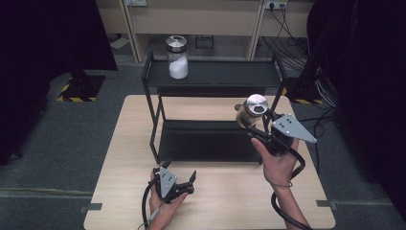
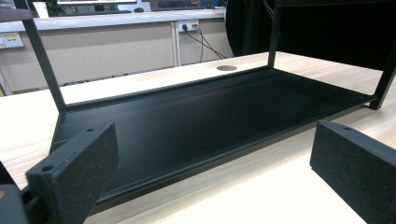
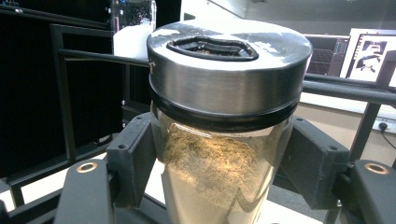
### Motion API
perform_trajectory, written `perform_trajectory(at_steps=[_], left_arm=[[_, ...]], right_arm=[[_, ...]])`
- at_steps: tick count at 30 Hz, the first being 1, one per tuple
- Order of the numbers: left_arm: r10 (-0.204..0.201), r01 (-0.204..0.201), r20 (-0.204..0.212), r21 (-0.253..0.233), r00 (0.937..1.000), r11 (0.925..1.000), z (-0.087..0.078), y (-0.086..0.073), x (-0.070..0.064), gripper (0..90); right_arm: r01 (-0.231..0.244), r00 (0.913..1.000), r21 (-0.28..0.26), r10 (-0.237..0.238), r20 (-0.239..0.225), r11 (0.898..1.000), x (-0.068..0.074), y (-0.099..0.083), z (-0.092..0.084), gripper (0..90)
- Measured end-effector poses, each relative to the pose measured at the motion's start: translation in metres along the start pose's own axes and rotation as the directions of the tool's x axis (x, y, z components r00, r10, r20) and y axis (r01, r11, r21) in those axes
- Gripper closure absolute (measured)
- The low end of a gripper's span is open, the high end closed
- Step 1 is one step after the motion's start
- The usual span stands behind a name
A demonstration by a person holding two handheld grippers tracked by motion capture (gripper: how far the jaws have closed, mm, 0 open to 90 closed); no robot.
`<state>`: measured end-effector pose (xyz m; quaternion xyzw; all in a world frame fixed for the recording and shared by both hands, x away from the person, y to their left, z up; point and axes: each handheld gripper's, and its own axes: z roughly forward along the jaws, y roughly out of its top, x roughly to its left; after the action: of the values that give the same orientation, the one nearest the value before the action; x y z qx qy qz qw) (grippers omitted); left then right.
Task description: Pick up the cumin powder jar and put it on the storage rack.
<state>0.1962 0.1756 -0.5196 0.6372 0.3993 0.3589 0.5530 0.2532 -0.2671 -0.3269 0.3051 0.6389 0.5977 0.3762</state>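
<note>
A glass jar of brown powder (image 1: 249, 112) with a steel lid (image 3: 229, 65) is clamped between the jaws of my right gripper (image 1: 254, 125), lifted off the table at the right end of the black two-tier rack (image 1: 210, 76). Both pads (image 3: 133, 158) press on the jar's glass sides (image 3: 210, 172). A second jar with white powder (image 1: 177, 57) stands upright on the rack's top shelf at the left. My left gripper (image 1: 181, 176) rests low on the table in front of the rack, open, its pads (image 2: 77, 172) wide apart with nothing between them, facing the rack's bottom shelf (image 2: 210, 116).
The wooden table (image 1: 215, 201) carries the rack toward its far side. Beyond it stand pale cabinets (image 1: 201, 19) with cables at the right. Dark curtains hang on both sides. A round hole (image 2: 226, 68) marks the tabletop behind the rack.
</note>
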Motion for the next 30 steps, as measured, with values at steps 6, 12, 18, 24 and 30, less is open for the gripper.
perform_trajectory(at_steps=[6, 12, 18, 24, 30], left_arm=[[0.001, -0.001, 0.001, 0.000, 1.0000, 1.0000, 0.000, 0.000, 0.000, 0.3], [-0.001, 0.001, 0.001, -0.002, 1.0000, 1.0000, 0.000, 0.000, 0.000, 0.4], [-0.002, 0.002, 0.001, 0.000, 1.0000, 1.0000, 0.000, 0.000, 0.000, 0.3], [-0.002, 0.002, 0.002, 0.000, 1.0000, 1.0000, 0.000, 0.000, 0.001, 0.3], [-0.004, 0.004, 0.002, 0.001, 1.0000, 1.0000, 0.000, 0.000, 0.001, 0.3]], right_arm=[[0.003, 1.0000, 0.004, -0.003, 0.005, 1.000, -0.001, 0.003, 0.001, 31.5], [0.006, 0.9999, 0.003, -0.006, 0.009, 1.000, -0.003, 0.008, 0.004, 31.5], [0.012, 0.9998, 0.002, -0.012, 0.014, 1.000, -0.004, 0.011, 0.005, 31.5], [0.012, 0.9998, -0.005, -0.012, 0.015, 1.000, -0.005, 0.015, 0.006, 31.5], [0.015, 0.9998, -0.019, -0.014, 0.016, 1.000, -0.006, 0.020, 0.007, 31.5]])
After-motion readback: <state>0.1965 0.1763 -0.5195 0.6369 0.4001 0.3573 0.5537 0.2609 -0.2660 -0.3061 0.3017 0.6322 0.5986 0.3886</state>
